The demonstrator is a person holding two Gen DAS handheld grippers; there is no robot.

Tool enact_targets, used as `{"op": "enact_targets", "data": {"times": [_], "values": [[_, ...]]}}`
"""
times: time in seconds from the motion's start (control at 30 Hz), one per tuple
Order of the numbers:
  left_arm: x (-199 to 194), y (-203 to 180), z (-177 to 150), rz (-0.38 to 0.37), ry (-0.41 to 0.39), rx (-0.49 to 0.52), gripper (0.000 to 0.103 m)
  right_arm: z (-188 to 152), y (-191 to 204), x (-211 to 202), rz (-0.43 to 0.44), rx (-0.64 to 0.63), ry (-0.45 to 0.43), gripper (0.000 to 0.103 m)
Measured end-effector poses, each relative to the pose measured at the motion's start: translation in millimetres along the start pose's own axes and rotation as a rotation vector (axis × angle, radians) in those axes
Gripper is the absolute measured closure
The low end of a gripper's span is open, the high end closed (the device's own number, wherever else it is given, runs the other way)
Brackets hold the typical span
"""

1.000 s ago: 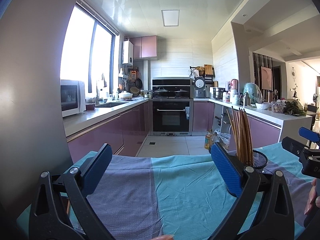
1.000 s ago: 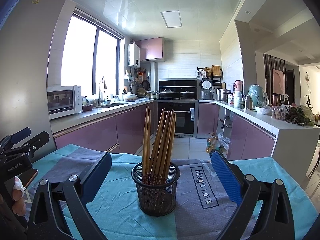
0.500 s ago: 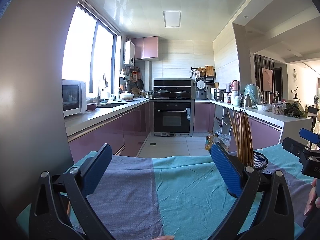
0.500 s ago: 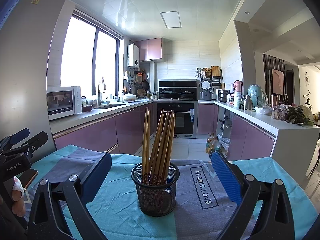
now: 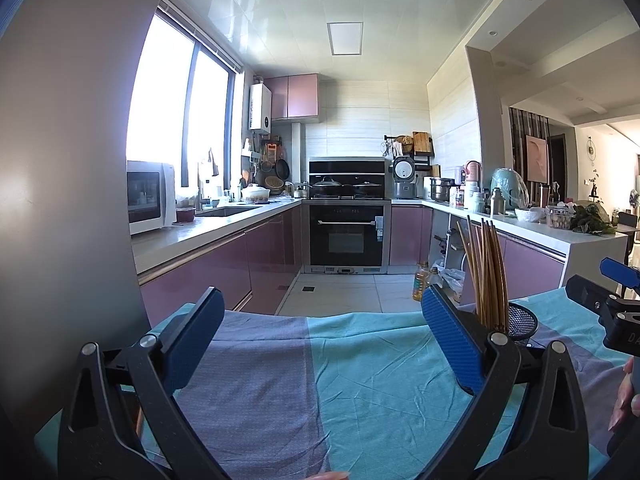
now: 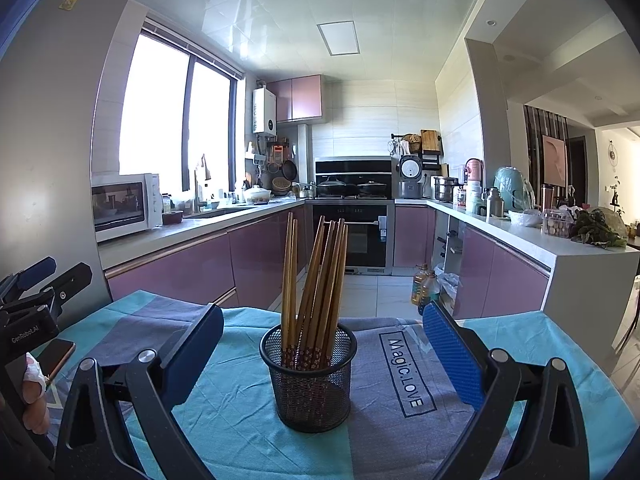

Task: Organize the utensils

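1. Right gripper (image 6: 320,356): spread wide, blue pads (image 6: 452,354) well apart, nothing between them but air. Aimed squarely at the holder from the near edge of the table.
2. Left gripper (image 5: 320,344): likewise fully parted and empty, over a bare stretch of cloth toward the left side of the table.
3. Tablecloth (image 6: 400,432): teal and grey panels, creased, lettered "Magic.LOVE" just right of the holder. Soft and liable to slide or bunch under a dragged load.
4. Mesh holder (image 6: 308,376): black wire cup, upright near the middle of the table, between the right gripper's pads in line of sight but not touched by either.
5. Chopsticks (image 6: 316,280): wooden bundle standing in the holder, patterned ends down, tips fanned and leaning; two stand apart to the left of the rest. From the left wrist view, same bundle (image 5: 484,272) seen toward the right side of the table.
6. Phone (image 6: 58,354): lying flat near the left edge, beside the left tool's body.
7. Status, judged: utensils look already gathered; no loose pieces in sight. Sorting or final tidying possibly outstanding.
8. Handling advice: approach from above, close on a few sticks high on the shafts, lift straight up; steady the light holder with the other tool to prevent tipping.
9. Background: kitchen counters, oven, floor beyond the far edge.
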State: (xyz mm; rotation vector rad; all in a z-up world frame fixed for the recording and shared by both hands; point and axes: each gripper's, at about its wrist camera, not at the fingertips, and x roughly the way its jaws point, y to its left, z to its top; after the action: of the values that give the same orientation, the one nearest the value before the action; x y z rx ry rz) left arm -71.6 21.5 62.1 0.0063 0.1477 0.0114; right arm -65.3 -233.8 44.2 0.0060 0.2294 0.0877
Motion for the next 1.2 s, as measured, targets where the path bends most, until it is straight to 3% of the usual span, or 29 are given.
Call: {"op": "enact_targets", "data": {"times": [1.2], "values": [[-1.1,0.1,-0.2,0.001,0.002,-0.001,0.006,-4.2,-6.1,3.0,-0.015,0.017,0.002,0.006]]}}
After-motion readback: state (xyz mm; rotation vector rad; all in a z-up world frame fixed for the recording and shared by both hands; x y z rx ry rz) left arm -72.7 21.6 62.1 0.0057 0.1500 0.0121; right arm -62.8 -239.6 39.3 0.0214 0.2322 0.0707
